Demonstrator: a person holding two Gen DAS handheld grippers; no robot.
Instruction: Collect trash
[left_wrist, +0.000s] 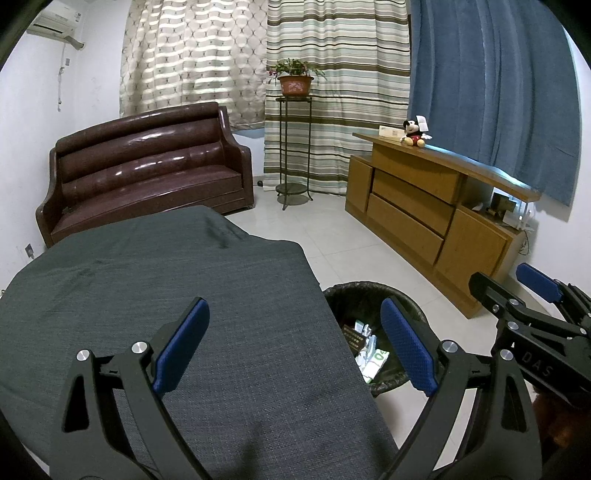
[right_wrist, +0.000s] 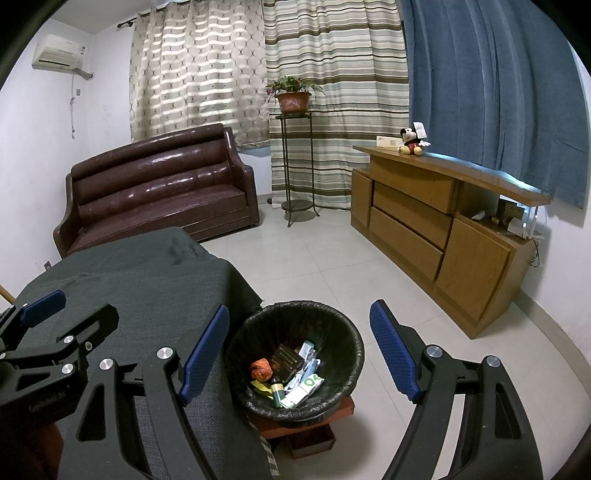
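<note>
**Two open grippers poised by a lined trash bin in a living room**

The landmark is a round trash bin (right_wrist: 295, 356) with a black liner, standing on the pale tiled floor (right_wrist: 314, 254). It sits on a low reddish-brown stand (right_wrist: 314, 424). Inside the bin lies the collected trash (right_wrist: 291, 376): an orange crumpled wrapper, a dark flat box, white and green paper packets, a yellow scrap and a small green bottle.

Just left of the bin is a counter (left_wrist: 166, 288) draped in dark grey cloth; its corner touches or overhangs the bin's rim. The cloth top is bare apart from the grippers above it.

The left gripper (left_wrist: 295, 345) hovers over the counter's edge and the bin's left rim, its blue-padded fingers (left_wrist: 181, 347) spread wide with nothing between them. The right gripper (right_wrist: 299, 354) hangs above the bin, its fingers (right_wrist: 393, 354) also wide apart and holding nothing.

Beyond the bin, to the right, stands a wooden cabinet (right_wrist: 424, 225) with a mouse plush toy (right_wrist: 412, 142) on top. Beyond the bin to the left is a brown leather sofa (right_wrist: 159, 199). Straight behind the bin, a potted plant (right_wrist: 293, 98) rests on a tall metal stand. Patterned, striped and blue curtains (right_wrist: 332, 74) cover the back wall.
</note>
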